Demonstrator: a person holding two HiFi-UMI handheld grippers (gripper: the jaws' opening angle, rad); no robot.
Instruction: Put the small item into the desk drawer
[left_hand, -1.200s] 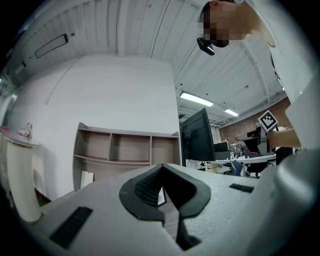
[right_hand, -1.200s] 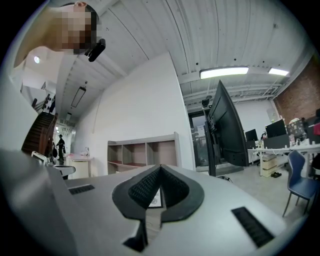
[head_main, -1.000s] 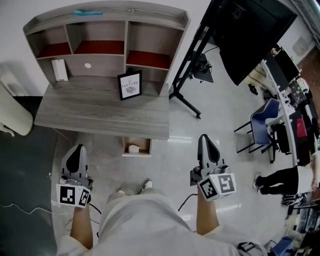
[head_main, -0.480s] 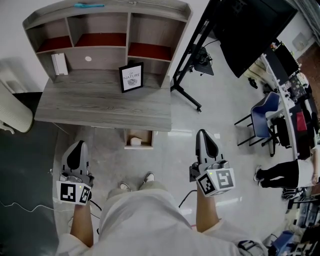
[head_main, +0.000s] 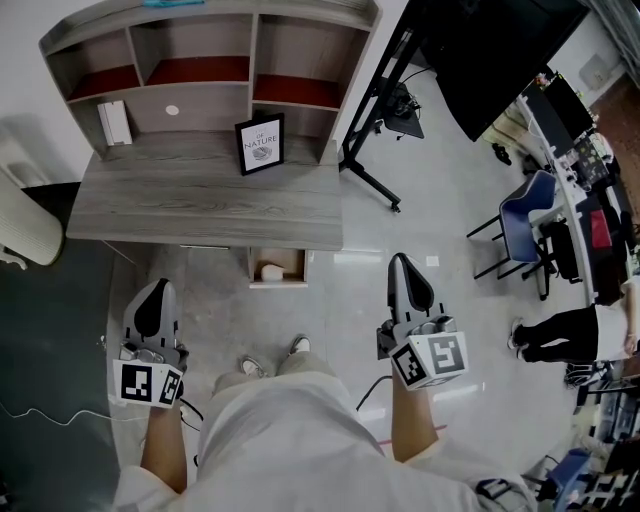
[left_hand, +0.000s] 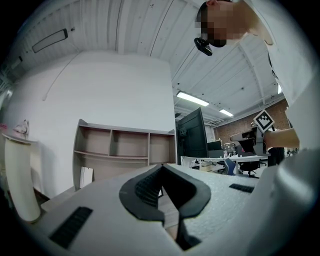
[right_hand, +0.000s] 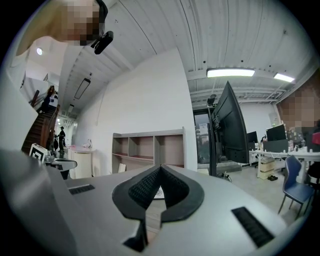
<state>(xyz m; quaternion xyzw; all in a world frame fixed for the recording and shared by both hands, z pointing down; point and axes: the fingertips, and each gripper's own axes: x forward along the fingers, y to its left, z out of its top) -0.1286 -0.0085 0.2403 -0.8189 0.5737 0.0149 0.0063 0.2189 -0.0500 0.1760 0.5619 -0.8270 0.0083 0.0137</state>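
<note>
In the head view a grey wooden desk (head_main: 200, 210) with a shelf unit stands at the upper left. Under its front edge a small drawer (head_main: 293, 264) is pulled open, and a small white item (head_main: 269, 271) lies inside it. My left gripper (head_main: 159, 286) hangs over the floor, to the left of the drawer and nearer to me, shut and empty. My right gripper (head_main: 398, 260) is off to the drawer's right, also shut and empty. The left gripper (left_hand: 162, 167) and the right gripper (right_hand: 161, 167) both point toward the desk's shelves, jaws together.
A framed picture (head_main: 260, 144) stands on the desk and a white box (head_main: 112, 122) sits in the shelf unit. A large black screen on a stand (head_main: 480, 50) rises to the right. Further right are a blue chair (head_main: 530, 225) and another person (head_main: 570, 345). A white rounded object (head_main: 20, 225) is at far left.
The desk and open drawer have slid slightly upward in the head view, and my feet have shifted. Both grippers stay shut and in about the same place.
</note>
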